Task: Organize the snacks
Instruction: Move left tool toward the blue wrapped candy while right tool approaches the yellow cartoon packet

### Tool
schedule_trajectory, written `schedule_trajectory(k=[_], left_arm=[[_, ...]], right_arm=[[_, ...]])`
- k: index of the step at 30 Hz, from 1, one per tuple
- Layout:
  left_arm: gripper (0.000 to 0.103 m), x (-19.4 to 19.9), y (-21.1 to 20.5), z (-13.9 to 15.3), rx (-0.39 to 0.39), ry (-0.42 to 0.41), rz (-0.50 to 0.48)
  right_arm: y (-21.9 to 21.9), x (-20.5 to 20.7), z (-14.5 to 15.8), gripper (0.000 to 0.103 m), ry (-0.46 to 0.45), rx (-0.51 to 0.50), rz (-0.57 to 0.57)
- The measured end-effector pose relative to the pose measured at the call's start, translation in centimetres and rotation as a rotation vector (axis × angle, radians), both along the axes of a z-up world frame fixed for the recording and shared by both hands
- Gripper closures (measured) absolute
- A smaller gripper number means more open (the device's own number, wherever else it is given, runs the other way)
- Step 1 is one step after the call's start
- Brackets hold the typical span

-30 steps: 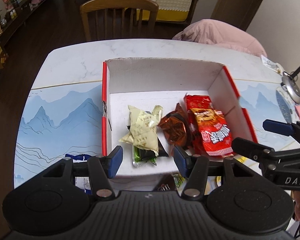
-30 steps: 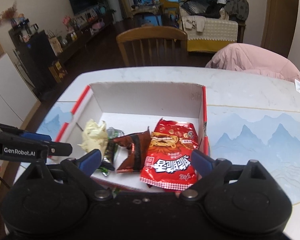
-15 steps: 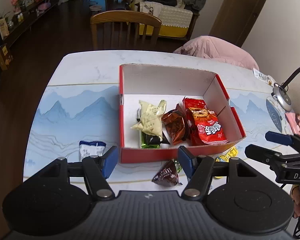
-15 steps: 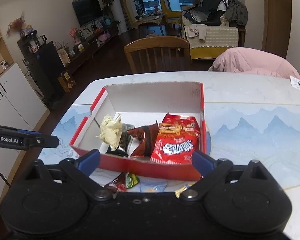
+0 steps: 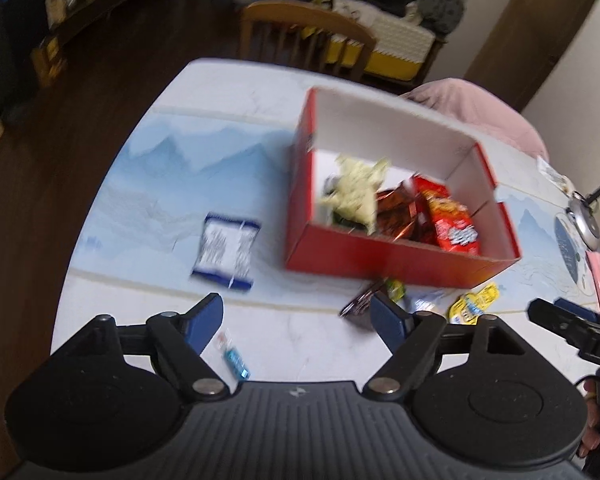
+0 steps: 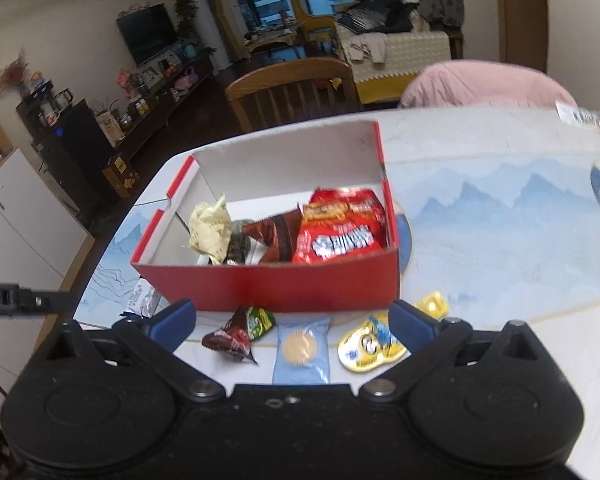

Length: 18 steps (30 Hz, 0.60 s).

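A red cardboard box (image 5: 380, 258) (image 6: 268, 286) stands on the table and holds a pale yellow packet (image 5: 356, 196) (image 6: 210, 230), a brown packet (image 6: 278, 234) and a red snack bag (image 5: 452, 224) (image 6: 340, 228). In front of it lie a dark triangular packet (image 6: 230, 338), a light blue packet (image 6: 302, 350) and yellow packets (image 6: 370, 346) (image 5: 474, 308). A blue-and-white packet (image 5: 226, 250) lies left of the box. My left gripper (image 5: 296, 318) is open and empty, near the table's front. My right gripper (image 6: 294, 318) is open and empty above the loose packets.
A small blue wrapper (image 5: 236, 362) lies near the front edge. A wooden chair (image 6: 296, 88) and a pink cushion (image 6: 484, 84) stand beyond the far edge. A lamp base (image 5: 584, 220) sits at the right. The table (image 5: 300, 336) drops off at the left.
Both grippers have pulled back and up from the box, staying open. The left view has swung left, bringing the blue-and-white packet into full sight. Loose packets in front of the box now show.
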<state>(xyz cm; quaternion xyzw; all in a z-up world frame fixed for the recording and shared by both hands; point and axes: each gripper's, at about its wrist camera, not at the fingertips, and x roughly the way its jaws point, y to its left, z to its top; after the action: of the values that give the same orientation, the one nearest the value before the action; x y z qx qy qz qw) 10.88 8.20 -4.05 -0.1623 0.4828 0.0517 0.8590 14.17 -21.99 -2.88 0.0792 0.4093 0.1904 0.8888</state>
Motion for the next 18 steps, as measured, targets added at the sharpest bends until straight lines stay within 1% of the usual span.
schedule_trajectory(k=[5, 10, 14, 18], left_arm=[[0.023, -0.9, 2.2, -2.9, -0.074, 0.117, 0.096], [0.023, -1.2, 3.4, -5.1, -0.098, 0.186, 0.177], [0.023, -0.9, 3.3, -6.7, -0.123, 0.243, 0.199], [0.023, -0.3, 2.9, -7.8, -0.111, 0.275, 0.21]], right_arm=[[-0.9, -0.3, -2.9, 0.0, 0.093, 0.016, -0.053], [-1.2, 0.5, -5.7, 0.0, 0.145, -0.031, -0.116], [-1.7, 1.7, -7.5, 0.001, 0.179, -0.042, -0.189], [-1.9, 3.2, -8.7, 0.002, 0.22, -0.045, -0.267]])
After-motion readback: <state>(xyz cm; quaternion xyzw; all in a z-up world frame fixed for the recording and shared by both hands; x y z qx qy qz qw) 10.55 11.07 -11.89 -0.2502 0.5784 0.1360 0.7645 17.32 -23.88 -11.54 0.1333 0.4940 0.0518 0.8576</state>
